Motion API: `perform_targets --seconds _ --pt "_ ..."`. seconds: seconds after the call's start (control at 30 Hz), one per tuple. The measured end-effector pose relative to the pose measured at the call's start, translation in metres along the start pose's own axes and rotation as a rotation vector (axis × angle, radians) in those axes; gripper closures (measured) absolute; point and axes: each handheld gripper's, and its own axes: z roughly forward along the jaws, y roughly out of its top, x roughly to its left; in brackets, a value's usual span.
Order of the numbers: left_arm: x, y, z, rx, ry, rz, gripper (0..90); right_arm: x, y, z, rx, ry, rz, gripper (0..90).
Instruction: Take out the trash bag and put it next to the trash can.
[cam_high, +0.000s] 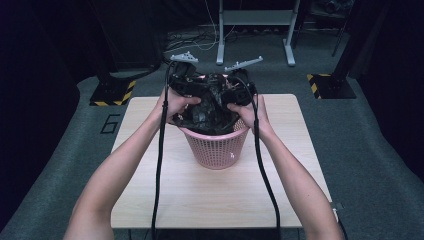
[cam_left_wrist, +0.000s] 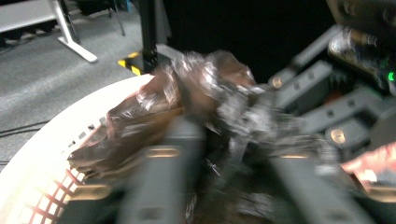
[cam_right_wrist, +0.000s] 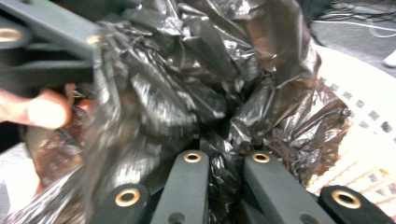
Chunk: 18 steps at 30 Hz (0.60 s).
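Note:
A crumpled black plastic bag (cam_high: 207, 107) sits in the mouth of a pink mesh basket (cam_high: 216, 147) on the wooden table (cam_high: 280, 165). Both hands hold the grippers over the basket, close together. My right gripper (cam_right_wrist: 224, 154) is shut on a fold of the bag (cam_right_wrist: 187, 70); it is at the bag's right side (cam_high: 231, 95). My left gripper (cam_left_wrist: 229, 140) has bag plastic (cam_left_wrist: 196, 84) between its jaws, which stand a little apart; blur hides whether the pads press. It sits at the bag's left (cam_high: 195, 92). The basket rim (cam_left_wrist: 42, 154) curves below.
Two cables hang from the grippers toward the table's front edge. On the grey floor behind stand two bases with yellow-black stripes (cam_high: 112, 92) (cam_high: 325, 85) and a grey metal frame (cam_high: 255, 30). Bare tabletop surrounds the basket.

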Motion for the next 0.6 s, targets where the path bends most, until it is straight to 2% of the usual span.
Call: perform_targets --seconds 0.03,0.13,0.17,0.23,0.27,0.37,0.43,0.5,0.6 --pt "-0.002 -0.001 0.001 0.002 0.019 -0.001 89.4 0.0 0.0 0.0 0.003 -0.019 -0.009 90.0" --pt "-0.003 -0.001 0.002 -0.004 0.055 -0.002 90.0 -0.002 0.001 0.0 0.015 -0.049 -0.005 89.7" --pt "-0.002 -0.001 0.001 -0.012 0.06 -0.002 90.0 -0.004 0.001 -0.002 0.026 -0.042 0.005 83.4" --pt "-0.001 0.0 -0.003 -0.04 0.071 -0.009 90.0 -0.008 0.0 -0.01 0.018 -0.037 0.027 64.2" --pt "0.0 0.0 -0.005 -0.044 0.076 -0.007 90.0 -0.011 -0.001 -0.017 0.015 -0.038 0.033 61.0" --pt "0.005 -0.001 -0.014 -0.069 0.105 -0.024 90.0 -0.02 -0.005 -0.042 -0.019 -0.08 0.05 44.0" --pt "0.008 -0.001 -0.021 -0.086 0.09 -0.036 90.0 -0.025 -0.009 -0.059 -0.04 -0.106 0.055 37.6" --pt "0.002 0.0 -0.021 -0.077 0.093 -0.001 90.0 -0.028 -0.013 -0.073 -0.06 -0.111 0.065 30.1" --pt "-0.01 0.003 -0.014 -0.038 0.112 0.061 90.0 -0.028 -0.02 -0.086 -0.101 -0.136 0.075 27.7"
